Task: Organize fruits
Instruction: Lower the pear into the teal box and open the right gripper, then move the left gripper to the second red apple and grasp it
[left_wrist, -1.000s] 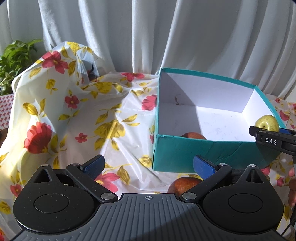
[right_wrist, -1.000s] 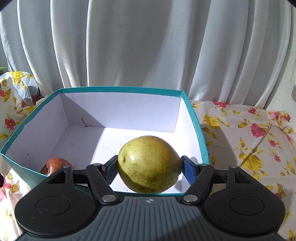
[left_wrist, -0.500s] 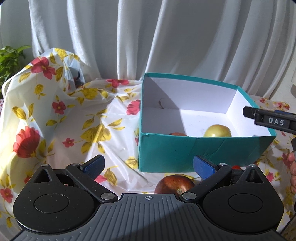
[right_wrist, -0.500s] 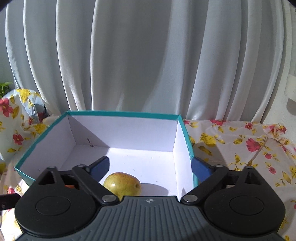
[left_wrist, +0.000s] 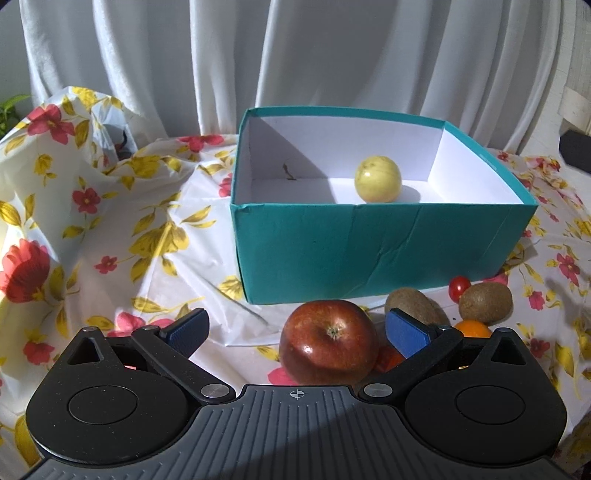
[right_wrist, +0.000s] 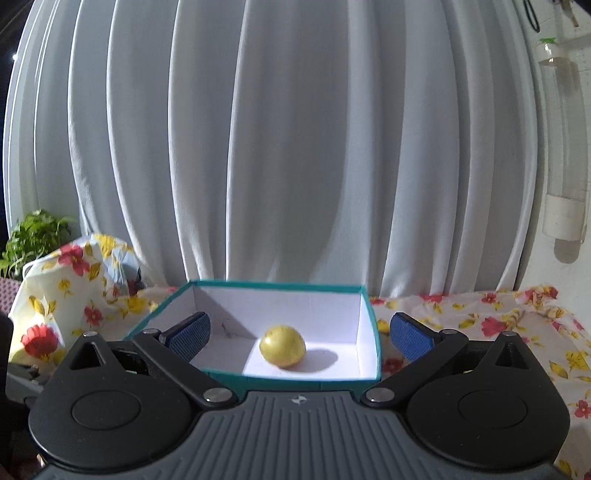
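- Hovering low, the left gripper (left_wrist: 295, 332) stands wide and empty; a red apple (left_wrist: 328, 341) sits between its fingers, untouched.
- The right gripper (right_wrist: 299, 332), also wide and empty, faces the teal box (right_wrist: 365, 321).
- A yellow-green fruit (left_wrist: 378, 179) lies inside the box.
- Two kiwis (left_wrist: 485, 302), a cherry tomato (left_wrist: 459, 287) and an orange (left_wrist: 472, 328) wait outside, beside the apple; most sorting remains, seemingly.

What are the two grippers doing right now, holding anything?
Left gripper: open, holding nothing; red apple lies between its fingers, ungripped.
Right gripper: open, empty; yellow fruit sits in the box.
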